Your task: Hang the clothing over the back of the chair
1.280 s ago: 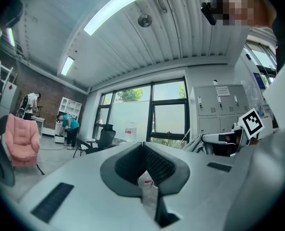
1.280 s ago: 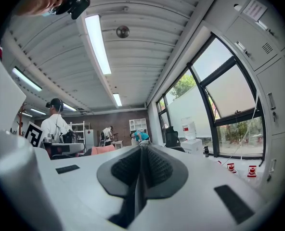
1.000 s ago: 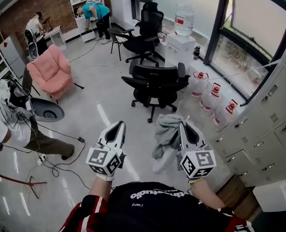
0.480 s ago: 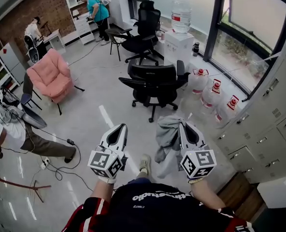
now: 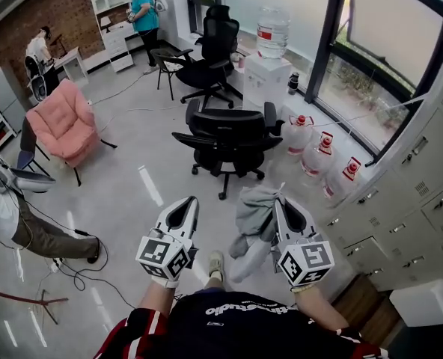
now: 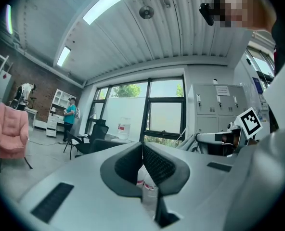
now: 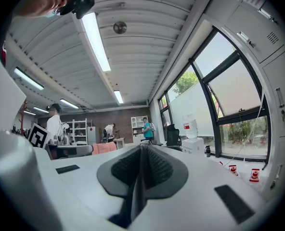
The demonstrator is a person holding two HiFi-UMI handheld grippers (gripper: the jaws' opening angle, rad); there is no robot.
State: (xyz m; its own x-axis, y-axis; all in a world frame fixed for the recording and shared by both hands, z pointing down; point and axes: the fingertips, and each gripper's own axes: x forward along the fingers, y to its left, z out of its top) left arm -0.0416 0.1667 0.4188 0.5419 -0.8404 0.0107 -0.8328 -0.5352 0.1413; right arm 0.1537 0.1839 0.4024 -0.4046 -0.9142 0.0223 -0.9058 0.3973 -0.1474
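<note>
left gripper [image 5: 184, 206]: jaws closed tip to tip, nothing between them | right gripper [image 5: 281, 204]: jaws pinched shut on crumpled grey cloth garment [image 5: 250, 214], which hangs from their tips above the floor | black mesh office chair [image 5: 227, 129]: upright beyond the garment, apart from it

The person wore a black top [image 5: 236, 316] with white lettering across the chest and sleeves [image 5: 132, 335] striped in red, white and black. What seemed to be a pale shoe [image 5: 216, 260] showed beneath. The left gripper [image 5: 185, 203] and the right gripper [image 5: 280, 202] each had a light grey tapered shell, black ribbed pads [image 6: 159, 165] and a cube [image 5: 162, 254] of black-and-white square markers.
</note>
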